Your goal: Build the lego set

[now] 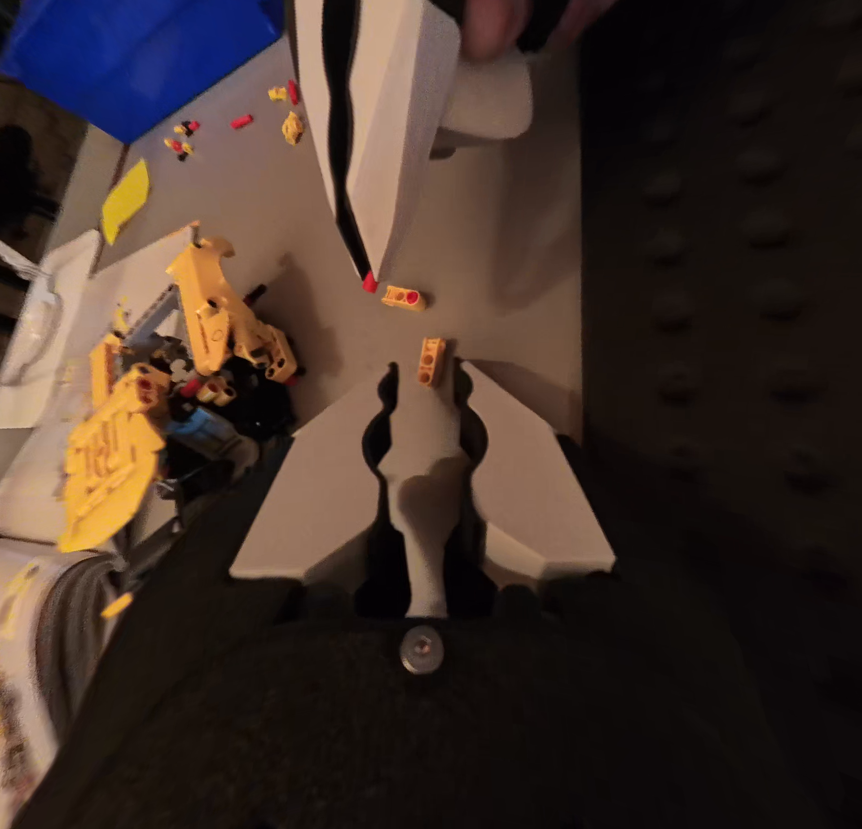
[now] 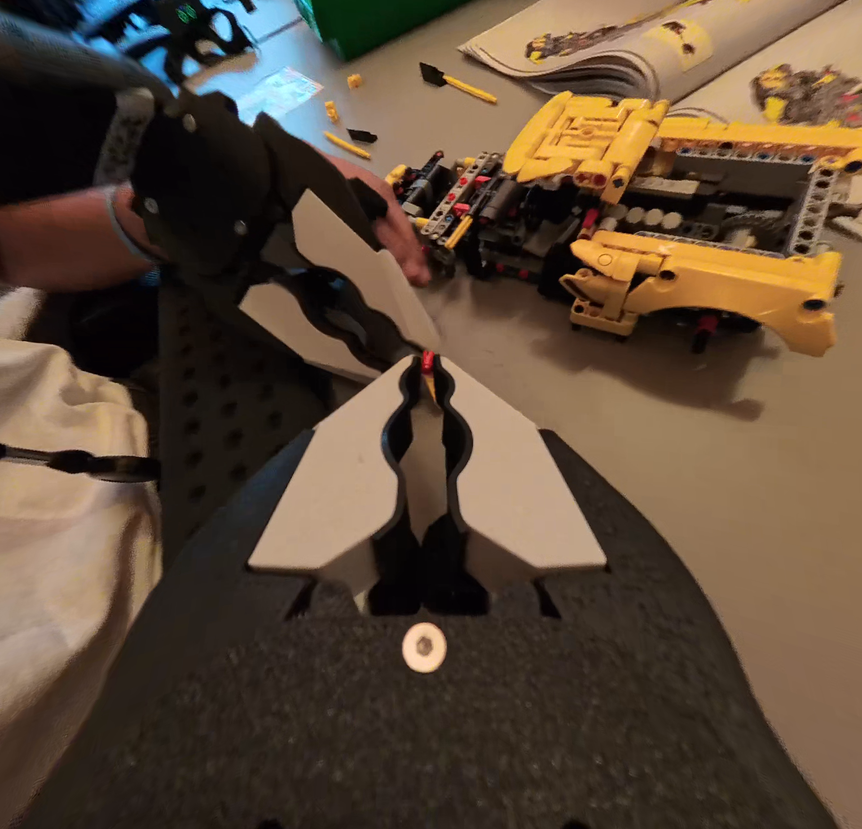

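Lego pin (image 2: 427, 360) (red) pinched by right gripper (image 2: 425, 363).

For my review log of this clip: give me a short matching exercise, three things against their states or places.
Things:
1. right gripper
2. left gripper
3. yellow vehicle model

States:
A. open, a small yellow piece lying at its fingertips
B. resting on the table near the instruction booklet
C. shut on red pin

Pairs: 1-C, 2-A, 3-B
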Demonstrator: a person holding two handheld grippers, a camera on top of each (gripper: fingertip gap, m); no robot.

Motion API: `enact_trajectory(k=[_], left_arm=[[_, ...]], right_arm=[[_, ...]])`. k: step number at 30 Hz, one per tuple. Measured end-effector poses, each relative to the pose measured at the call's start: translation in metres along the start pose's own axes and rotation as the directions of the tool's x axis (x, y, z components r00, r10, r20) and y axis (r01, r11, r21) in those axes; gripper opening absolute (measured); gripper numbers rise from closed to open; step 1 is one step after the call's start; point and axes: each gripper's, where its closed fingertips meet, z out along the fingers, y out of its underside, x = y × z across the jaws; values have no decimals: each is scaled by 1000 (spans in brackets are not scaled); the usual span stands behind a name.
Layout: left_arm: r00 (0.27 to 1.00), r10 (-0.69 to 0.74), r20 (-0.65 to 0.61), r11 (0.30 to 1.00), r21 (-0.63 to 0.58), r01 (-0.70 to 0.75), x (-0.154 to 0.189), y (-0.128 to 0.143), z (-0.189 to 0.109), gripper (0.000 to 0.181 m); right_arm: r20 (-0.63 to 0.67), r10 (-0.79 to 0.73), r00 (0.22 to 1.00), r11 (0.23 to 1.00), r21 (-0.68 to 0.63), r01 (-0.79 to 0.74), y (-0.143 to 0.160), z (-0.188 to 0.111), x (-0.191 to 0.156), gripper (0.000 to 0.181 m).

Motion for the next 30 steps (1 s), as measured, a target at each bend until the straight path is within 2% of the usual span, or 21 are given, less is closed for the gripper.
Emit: enact_trajectory(k=[4,7,13,17,20,26,30], left_arm=[[966,177,186,982,27,-185,-12,-13,-7,28],[930,238,279,960,80,-269,-15,-32,-16,20],[880,335,336,926,55,-373,-13,-38,-19,5],[860,374,347,913,22,-407,-14,-38,-18,3],[875,345,339,930,0,-367,-17,-36,-16,3],[943,140,303,982,77,-171,-27,-42,-19,2],[949,123,291,985,84,-153,-27,-41,-20,2]], right_arm=[[145,84,986,996,-3,-84,0,0,-11,4],[192,104,976,995,-23,-101,2,1,-16,4],[215,116,970,993,-3,-118,-2,-1,-18,4],[210,117,971,993,0,-120,-2,-1,-17,4],[173,107,979,994,12,-111,-3,0,-13,4],[127,87,988,989,110,-101,-16,-8,-6,4],[115,68,991,989,123,-82,-18,-8,-6,3]])
